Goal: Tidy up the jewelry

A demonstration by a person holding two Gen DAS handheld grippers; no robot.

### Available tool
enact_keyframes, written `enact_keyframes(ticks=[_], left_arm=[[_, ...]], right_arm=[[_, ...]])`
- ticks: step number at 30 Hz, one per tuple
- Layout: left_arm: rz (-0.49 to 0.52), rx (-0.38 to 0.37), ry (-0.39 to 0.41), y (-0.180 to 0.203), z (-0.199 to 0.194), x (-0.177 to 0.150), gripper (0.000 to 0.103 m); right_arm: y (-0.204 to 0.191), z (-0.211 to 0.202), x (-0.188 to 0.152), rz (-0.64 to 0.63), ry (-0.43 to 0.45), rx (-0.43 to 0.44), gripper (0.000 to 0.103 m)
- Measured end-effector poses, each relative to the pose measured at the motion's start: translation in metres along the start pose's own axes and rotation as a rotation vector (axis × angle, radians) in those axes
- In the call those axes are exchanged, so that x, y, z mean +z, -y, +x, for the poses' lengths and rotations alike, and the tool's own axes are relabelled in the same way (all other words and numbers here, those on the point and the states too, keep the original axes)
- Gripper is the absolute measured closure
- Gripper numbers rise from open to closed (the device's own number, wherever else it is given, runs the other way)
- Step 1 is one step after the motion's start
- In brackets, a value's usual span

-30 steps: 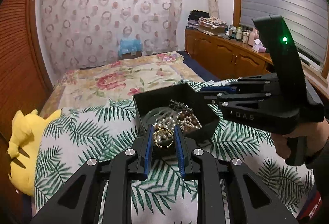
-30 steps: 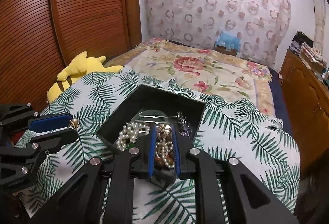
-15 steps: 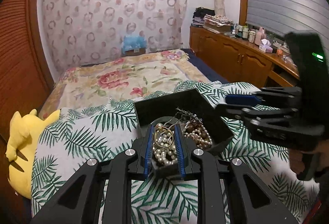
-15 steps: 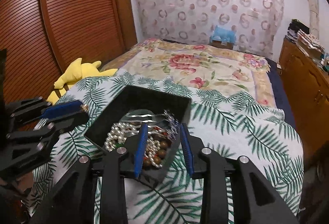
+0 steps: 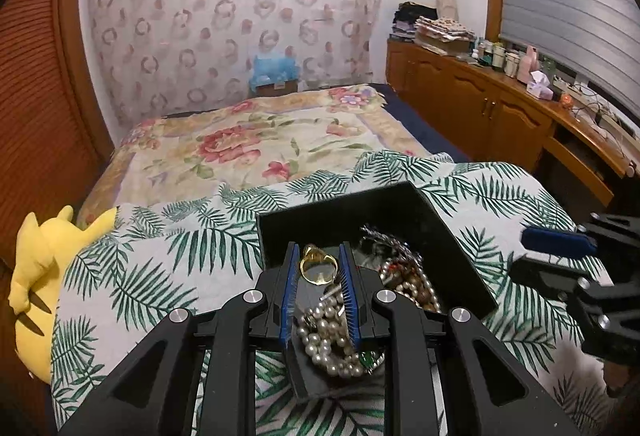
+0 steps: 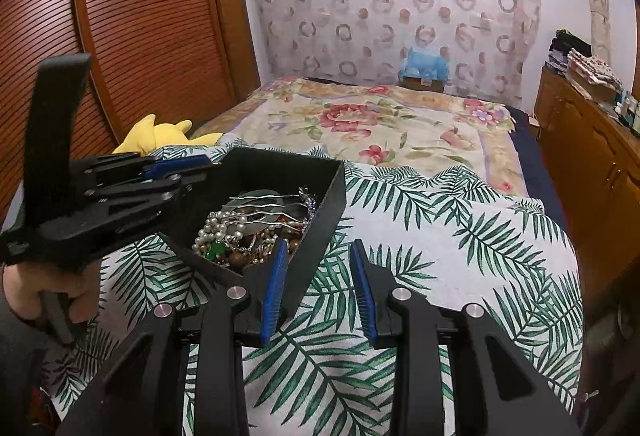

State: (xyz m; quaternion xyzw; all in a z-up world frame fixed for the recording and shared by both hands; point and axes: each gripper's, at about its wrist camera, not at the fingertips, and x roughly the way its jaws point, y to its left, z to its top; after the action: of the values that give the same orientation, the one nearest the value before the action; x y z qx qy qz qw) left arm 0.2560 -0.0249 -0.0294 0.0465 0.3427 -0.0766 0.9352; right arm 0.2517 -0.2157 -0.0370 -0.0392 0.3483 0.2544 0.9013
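The left claw [image 5: 319,268] pinches a gold ring [image 5: 318,269] between its blue pads [image 5: 289,290] and holds it over the near part of the black box [image 5: 440,220]. A second ago the ring hangs short of the box's near corner; it now sits above the pearls [image 5: 332,340] inside, so the ring appears ready for release into the box. The right claw [image 6: 320,276] stands spread with nothing between its pads [image 6: 276,284]. Its jaws have just been opening: a second ago they close around a gold flower-shaped piece over the box, and now they are empty and sit off the box's right corner, over the leaf-print cover [image 6: 460,236]. That piece probably lies in the heap of beads and chains [image 6: 248,232] in the box, though it cannot be picked out there. Judged from this, one item is deposited and the next is about to follow. Both claws point forward and slope downward toward the bed. In the right view the left hand [image 6: 44,292] grips its handle low at the left edge, with its claw reaching over the box's left rim. A yellow plush [image 5: 36,276] lies at the bed's left side, well apart from the box.
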Motion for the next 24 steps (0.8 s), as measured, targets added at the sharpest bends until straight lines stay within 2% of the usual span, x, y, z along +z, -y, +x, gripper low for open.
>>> enact_keyframes(ticks=[3, 5, 7, 8, 11, 13, 16, 17, 19, 20, 24], left_arm=[[-0.004, 0.003, 0.000, 0.001, -0.001, 0.002, 0.084], [-0.008, 0.005, 0.002, 0.001, -0.003, 0.002, 0.077], [-0.015, 0.008, 0.007, 0.001, -0.007, -0.001, 0.063], [-0.018, 0.009, 0.007, 0.001, -0.009, -0.003, 0.061], [-0.025, 0.010, 0.012, 0.001, -0.019, -0.011, 0.044], [-0.028, 0.012, 0.025, 0.001, -0.029, -0.017, 0.026], [-0.035, 0.022, 0.039, 0.000, -0.045, -0.026, 0.017], [-0.038, 0.027, 0.041, -0.002, -0.049, -0.029, 0.016], [-0.052, 0.034, 0.053, -0.004, -0.061, -0.035, 0.011], [-0.058, 0.036, 0.057, -0.004, -0.066, -0.037, 0.010], [-0.066, 0.060, 0.082, -0.003, -0.091, -0.050, 0.007]], right_arm=[[0.000, -0.004, -0.002, 0.002, 0.008, 0.001, 0.068], [0.000, -0.006, -0.004, 0.002, 0.014, -0.001, 0.068], [0.000, -0.008, -0.005, 0.006, 0.021, -0.003, 0.068], [-0.001, -0.009, -0.007, 0.009, 0.024, -0.005, 0.068], [-0.002, -0.015, -0.012, 0.017, 0.038, -0.012, 0.068], [-0.003, -0.018, -0.015, 0.025, 0.045, -0.014, 0.068], [-0.005, -0.024, -0.021, 0.043, 0.047, -0.025, 0.068], [-0.007, -0.026, -0.024, 0.048, 0.049, -0.038, 0.066], [-0.009, -0.031, -0.027, 0.055, 0.060, -0.049, 0.053], [-0.011, -0.037, -0.029, 0.064, 0.076, -0.057, 0.043], [-0.018, -0.056, -0.035, 0.085, 0.121, -0.071, 0.033]])
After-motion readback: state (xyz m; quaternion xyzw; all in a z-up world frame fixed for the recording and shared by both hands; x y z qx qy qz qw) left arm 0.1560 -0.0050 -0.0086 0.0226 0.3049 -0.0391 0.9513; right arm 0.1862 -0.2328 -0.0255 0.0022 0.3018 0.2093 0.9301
